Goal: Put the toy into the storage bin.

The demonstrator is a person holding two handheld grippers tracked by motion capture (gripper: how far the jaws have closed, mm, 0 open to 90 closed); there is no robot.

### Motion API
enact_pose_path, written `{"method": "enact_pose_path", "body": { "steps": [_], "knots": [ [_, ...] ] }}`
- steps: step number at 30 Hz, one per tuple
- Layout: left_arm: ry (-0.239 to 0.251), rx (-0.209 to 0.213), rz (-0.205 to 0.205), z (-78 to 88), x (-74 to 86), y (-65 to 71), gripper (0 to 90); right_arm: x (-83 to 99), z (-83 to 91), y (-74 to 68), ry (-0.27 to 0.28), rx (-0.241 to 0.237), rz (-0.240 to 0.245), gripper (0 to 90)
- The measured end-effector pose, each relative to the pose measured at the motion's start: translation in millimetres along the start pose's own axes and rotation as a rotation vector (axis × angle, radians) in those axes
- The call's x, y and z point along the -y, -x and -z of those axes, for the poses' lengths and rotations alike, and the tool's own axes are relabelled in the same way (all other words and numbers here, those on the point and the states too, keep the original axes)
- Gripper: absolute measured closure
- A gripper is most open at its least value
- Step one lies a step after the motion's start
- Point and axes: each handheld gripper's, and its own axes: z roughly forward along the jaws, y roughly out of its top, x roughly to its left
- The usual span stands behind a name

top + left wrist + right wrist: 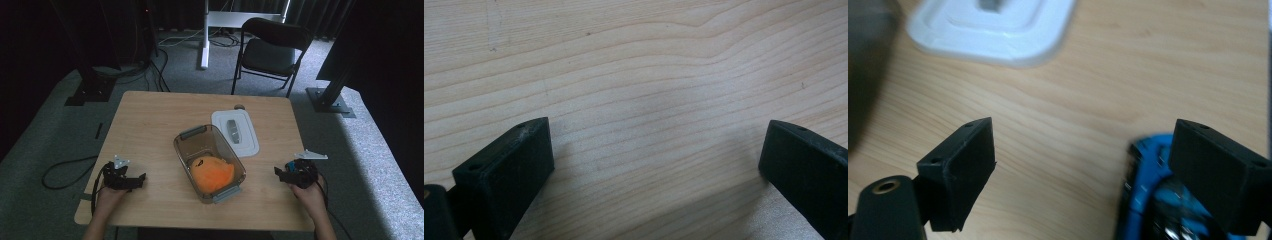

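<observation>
Both tools rest wide open on the table (150,115), left tool (131,181) and right tool (287,173) flanking the clear bin (186,145) holding an orange thing (212,174), white lid (247,135) just behind.
</observation>
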Motion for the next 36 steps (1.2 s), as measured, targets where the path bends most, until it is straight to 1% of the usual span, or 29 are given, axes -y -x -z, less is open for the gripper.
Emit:
{"method": "enact_pose_path", "body": {
  "steps": [1,2,3,4,5,6,7,8,9,11,14,16,17,19,20,21,25,26,30,31,32,36],
  "knots": [
    [0.0,0.0,0.0,0.0,0.0,0.0,1.5,1.9,-0.7,1.9,-0.011,0.007,0.001,11.1],
    [0.0,0.0,0.0,0.0,0.0,0.0,1.5,8.3,-1.4,9.6,-0.018,0.042,-0.028,11.1],
    [0.0,0.0,0.0,0.0,0.0,0.0,1.5,8.3,-1.4,9.6,-0.018,0.042,-0.028,11.1],
    [0.0,0.0,0.0,0.0,0.0,0.0,1.5,11.7,-1.5,15.0,-0.028,0.084,-0.038,11.1],
    [0.0,0.0,0.0,0.0,0.0,0.0,1.5,11.7,-1.5,15.0,-0.028,0.084,-0.038,11.1],
    [-0.001,0.0,0.0,0.1,0.0,0.0,1.5,15.7,-1.7,22.1,-0.041,0.095,-0.057,11.1],
    [0.0,0.0,0.0,0.0,0.0,0.0,1.5,15.7,-1.7,22.1,-0.041,0.095,-0.057,11.1],
    [0.0,0.0,0.0,0.0,0.0,0.0,1.5,20.4,-1.8,28.0,-0.052,0.119,-0.069,11.1],
    [0.0,0.0,0.0,0.0,0.0,0.0,1.5,20.4,-1.8,28.0,-0.052,0.119,-0.069,11.1],
    [0.0,0.0,0.0,0.0,0.0,0.0,1.5,25.1,-2.5,33.5,-0.065,0.131,-0.09,11.1],
    [0.0,0.0,0.0,0.0,0.0,0.0,1.5,29.4,-4.6,37.5,-0.085,0.139,-0.105,11.1],
    [0.0,0.0,0.0,0.0,0.0,0.0,1.5,32.6,-7.4,38.4,-0.1,0.135,-0.109,11.1],
    [0.0,0.0,0.0,0.0,0.0,0.0,1.5,34.2,-9.6,37.3,-0.115,0.147,-0.095,11.1],
    [0.0,0.0,0.0,0.0,0.0,0.0,1.5,34.3,-9.9,37.0,-0.119,0.151,-0.093,11.1],
    [0.0,0.0,0.0,0.0,0.0,0.0,1.5,35.5,-10.9,37.6,-0.134,0.148,-0.093,11.2],
    [0.0,0.0,0.0,0.0,0.0,0.0,1.5,36.6,-11.7,38.0,-0.14,0.157,-0.095,11.2],
    [0.0,0.0,0.0,0.0,0.0,-0.1,1.5,39.4,-13.8,39.3,-0.161,0.149,-0.102,11.7],
    [0.0,0.0,0.0,0.0,0.0,0.0,1.5,41.7,-18.2,38.9,-0.183,0.151,-0.095,12.6],
    [-0.001,0.0,0.0,0.0,0.0,0.0,1.5,41.0,-19.7,38.1,-0.18,0.132,-0.09,15.5],
    [0.0,0.0,0.0,0.0,0.0,0.0,1.5,40.6,-18.8,38.7,-0.18,0.132,-0.09,20.7],
    [0.0,0.0,0.0,0.0,0.0,0.0,1.5,40.9,-17.4,40.0,-0.174,0.137,-0.094,23.0],
    [0.0,0.0,0.0,0.0,0.0,0.0,1.5,40.6,-17.2,40.4,-0.176,0.133,-0.093,23.7]
  ]
}}
